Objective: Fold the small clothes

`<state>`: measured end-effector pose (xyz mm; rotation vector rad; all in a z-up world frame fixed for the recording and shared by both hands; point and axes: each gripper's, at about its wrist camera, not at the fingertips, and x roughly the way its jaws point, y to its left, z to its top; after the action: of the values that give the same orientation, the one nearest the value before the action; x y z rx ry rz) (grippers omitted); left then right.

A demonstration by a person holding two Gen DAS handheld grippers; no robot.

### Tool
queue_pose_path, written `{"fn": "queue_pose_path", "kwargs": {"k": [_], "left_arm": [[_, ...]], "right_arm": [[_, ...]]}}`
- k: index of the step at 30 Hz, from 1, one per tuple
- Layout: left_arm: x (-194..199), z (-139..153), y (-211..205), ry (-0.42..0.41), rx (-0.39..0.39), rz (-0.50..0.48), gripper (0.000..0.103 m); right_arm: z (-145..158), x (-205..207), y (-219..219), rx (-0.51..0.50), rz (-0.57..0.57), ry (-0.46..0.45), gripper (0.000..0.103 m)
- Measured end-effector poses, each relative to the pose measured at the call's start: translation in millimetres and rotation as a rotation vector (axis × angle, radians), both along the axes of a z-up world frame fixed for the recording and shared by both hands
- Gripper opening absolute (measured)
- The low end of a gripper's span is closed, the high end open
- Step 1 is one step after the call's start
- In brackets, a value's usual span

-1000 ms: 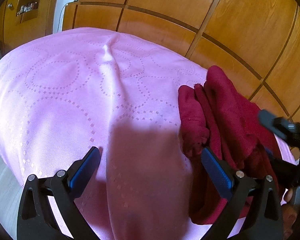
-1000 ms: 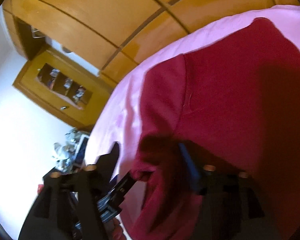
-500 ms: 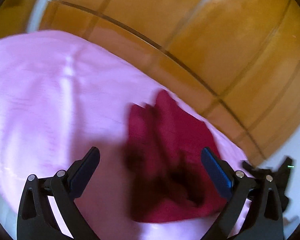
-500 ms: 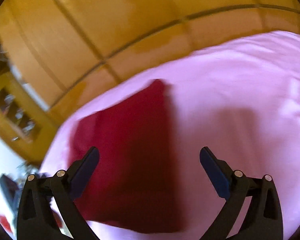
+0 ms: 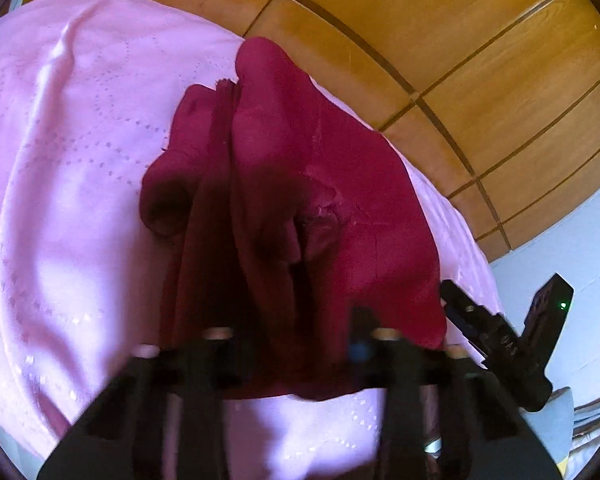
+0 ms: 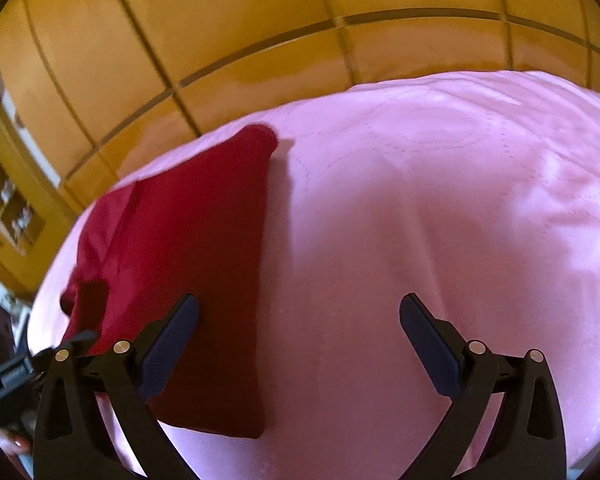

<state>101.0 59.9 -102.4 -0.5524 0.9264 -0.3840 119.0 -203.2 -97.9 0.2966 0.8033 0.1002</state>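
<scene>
The folded garment (image 5: 300,184) lay on the bedspread (image 5: 71,184), near its edge by the wooden panels (image 5: 440,28) behind; the right gripper (image 6: 300,336) hovered to its right

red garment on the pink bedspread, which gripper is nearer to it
Left. The left gripper is closing, its jaws buried in the near edge of the red garment. The right gripper is open over the pink bedspread, only its left finger overlapping the cloth.

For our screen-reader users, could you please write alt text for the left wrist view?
The left tongs are closing on the near edge of a crumpled red garment lying on a pink bedspread. The right tongs show at the right edge, with wooden cupboards behind.
</scene>
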Motion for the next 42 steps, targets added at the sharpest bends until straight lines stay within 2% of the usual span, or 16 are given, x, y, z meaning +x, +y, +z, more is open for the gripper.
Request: {"fn": "queue_pose_path", "kwargs": {"k": [1,5,7,9,13,14,16,21,25,28,32,34,37,42], "left_arm": [[-2,4,-1,-0.016,0.005,-0.003,0.017],[-11,36,18,-0.127,-0.040,0.021,0.015],[-13,42,26,-0.147,-0.034,0.035,0.015],[-17,36,37,-0.120,-0.025,0.039,0.015],[-19,-5,39,-0.014,-0.013,0.054,0.015],[-18,-20,40,0.010,-0.001,0.054,0.015],[-16,-34,42,-0.004,-0.008,0.053,0.016],[-20,-33,36,-0.064,0.051,0.039,0.017],[-22,-31,36,-0.069,0.039,0.049,0.017],[-22,-28,32,-0.077,0.049,0.056,0.018],[-26,-25,34,-0.090,0.063,0.061,0.019],[-25,-26,35,-0.084,0.052,0.065,0.019],[-27,-26,35,-0.084,0.052,0.067,0.019],[-28,-24,31,-0.091,0.089,0.061,0.020]], "right_arm": [[-2,4,4,-0.012,0.018,0.009,0.100],[4,3,22,-0.068,0.089,0.000,0.100],[6,2,35,-0.097,0.137,-0.001,0.100],[5,0,44,-0.119,0.170,0.002,0.100],[-12,-1,62,-0.219,0.215,0.039,0.100],[-17,-1,60,-0.206,0.216,0.047,0.100],[-25,-3,55,-0.154,0.209,0.027,0.100],[-29,-10,52,-0.153,0.218,-0.038,0.100],[-28,-10,53,-0.145,0.218,-0.052,0.100],[-18,-9,50,-0.140,0.232,-0.029,0.100],[11,-7,33,-0.089,0.161,-0.122,0.100],[22,7,29,-0.085,0.148,-0.117,0.100],[33,39,33,-0.130,0.125,-0.072,0.100],[38,89,43,-0.084,0.094,-0.073,0.100]]}}
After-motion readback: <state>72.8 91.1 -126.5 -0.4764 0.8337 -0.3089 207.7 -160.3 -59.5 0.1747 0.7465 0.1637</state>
